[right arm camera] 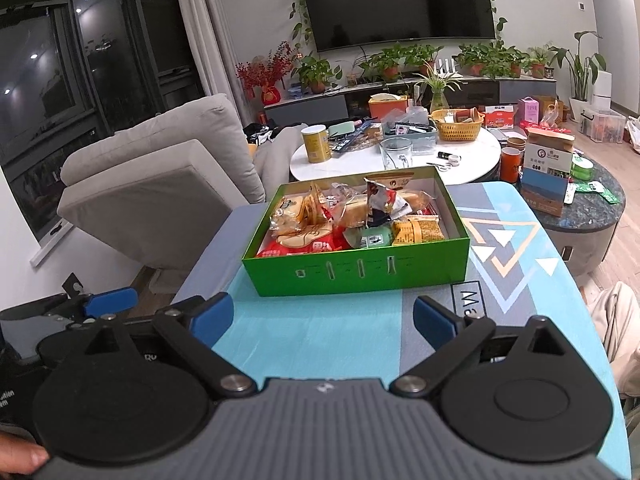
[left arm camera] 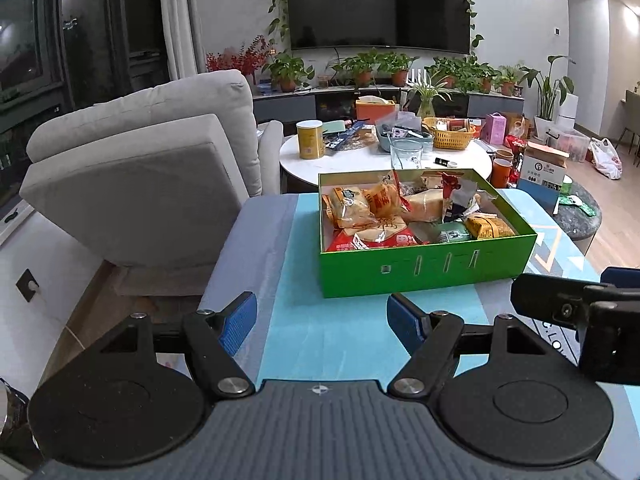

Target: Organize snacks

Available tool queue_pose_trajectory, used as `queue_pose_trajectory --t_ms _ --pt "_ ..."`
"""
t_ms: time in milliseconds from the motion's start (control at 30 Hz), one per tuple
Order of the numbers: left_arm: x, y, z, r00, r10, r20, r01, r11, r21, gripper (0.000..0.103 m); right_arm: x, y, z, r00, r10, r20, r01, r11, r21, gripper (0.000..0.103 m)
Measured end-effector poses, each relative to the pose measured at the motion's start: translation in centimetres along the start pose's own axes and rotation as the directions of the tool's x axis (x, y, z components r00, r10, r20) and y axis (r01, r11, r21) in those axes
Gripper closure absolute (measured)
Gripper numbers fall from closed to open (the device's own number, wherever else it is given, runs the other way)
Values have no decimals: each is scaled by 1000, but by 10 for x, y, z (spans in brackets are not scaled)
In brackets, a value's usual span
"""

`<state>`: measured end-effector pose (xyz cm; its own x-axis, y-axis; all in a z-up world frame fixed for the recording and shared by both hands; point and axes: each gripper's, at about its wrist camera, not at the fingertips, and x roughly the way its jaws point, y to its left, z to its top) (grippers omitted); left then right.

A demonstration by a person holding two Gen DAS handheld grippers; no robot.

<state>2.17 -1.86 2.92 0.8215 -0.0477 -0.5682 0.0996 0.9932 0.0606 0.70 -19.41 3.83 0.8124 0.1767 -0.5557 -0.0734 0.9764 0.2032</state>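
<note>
Ahead of both empty, spread-jawed grippers, left [left arm camera: 322, 320] and right [right arm camera: 322, 318], sits the green snack box [left arm camera: 424, 270] untouched.

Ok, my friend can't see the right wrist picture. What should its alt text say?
A green box full of wrapped snacks sits on a blue patterned board, just ahead of the open, empty right gripper. Behind are a cluttered white round table, a grey armchair and a wall TV.
</note>
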Motion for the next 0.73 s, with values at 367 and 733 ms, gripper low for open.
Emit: queue_pose_trajectory --t_ms 367,733 --pt "-4 0 0 1000 1 1 -1 1000 2 33 -6 2 -3 1000 -9 3 9 1000 7 44" --pt "-3 -3 -1 1000 -4 0 4 1000 17 33 -6 0 -1 1000 -9 0 9 1000 18 44"
